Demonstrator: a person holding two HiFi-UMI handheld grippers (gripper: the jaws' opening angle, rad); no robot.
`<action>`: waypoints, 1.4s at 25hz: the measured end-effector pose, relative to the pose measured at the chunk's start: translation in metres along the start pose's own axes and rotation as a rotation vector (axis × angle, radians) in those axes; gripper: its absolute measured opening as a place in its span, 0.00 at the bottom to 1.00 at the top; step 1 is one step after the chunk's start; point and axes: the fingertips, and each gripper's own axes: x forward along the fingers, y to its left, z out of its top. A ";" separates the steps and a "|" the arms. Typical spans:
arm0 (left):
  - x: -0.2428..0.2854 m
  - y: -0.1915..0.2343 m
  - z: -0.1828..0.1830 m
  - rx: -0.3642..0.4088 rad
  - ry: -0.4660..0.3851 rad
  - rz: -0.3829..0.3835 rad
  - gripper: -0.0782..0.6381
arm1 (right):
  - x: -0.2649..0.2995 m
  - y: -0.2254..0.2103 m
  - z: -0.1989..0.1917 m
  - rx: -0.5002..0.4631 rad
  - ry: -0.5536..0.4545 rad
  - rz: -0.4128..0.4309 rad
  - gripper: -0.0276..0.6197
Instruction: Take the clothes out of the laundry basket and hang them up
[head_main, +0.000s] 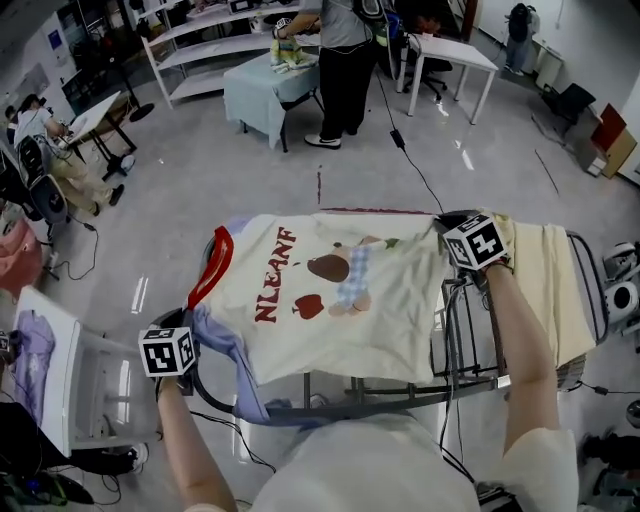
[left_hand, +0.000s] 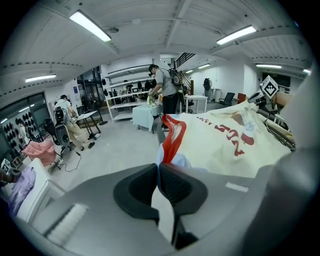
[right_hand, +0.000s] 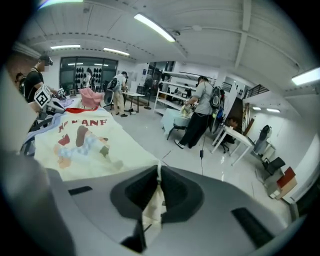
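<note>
Across the drying rack lies the cream T-shirt, my left tool pinching its lavender sleeve, my right tool its far corner. I'd hold both pinches firm and lower evenly so it drapes flat, unbunched.

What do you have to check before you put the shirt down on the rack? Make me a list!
1. Left gripper shut on the shirt: ok, cloth is pinched between its jaws.
2. Right gripper shut on the shirt: ok, the cream edge is pinched there too.
3. Shirt stretched flat between the two: ok.
4. Shirt above the rack: ok.
5. Room beside the cream cloth already hanging: ok, it lies to the right of the shirt.
6. Purple sleeve smoothed out: not ok, it droops in folds near the left gripper.
</note>
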 end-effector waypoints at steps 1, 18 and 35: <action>0.001 0.001 -0.001 -0.006 0.002 0.013 0.15 | 0.010 -0.005 0.000 -0.003 0.013 0.007 0.08; -0.004 0.001 -0.004 -0.069 0.028 0.215 0.17 | 0.096 -0.110 -0.029 0.179 0.124 -0.145 0.21; -0.105 -0.065 0.008 -0.230 -0.203 0.234 0.20 | -0.034 -0.051 0.008 0.255 -0.306 -0.006 0.16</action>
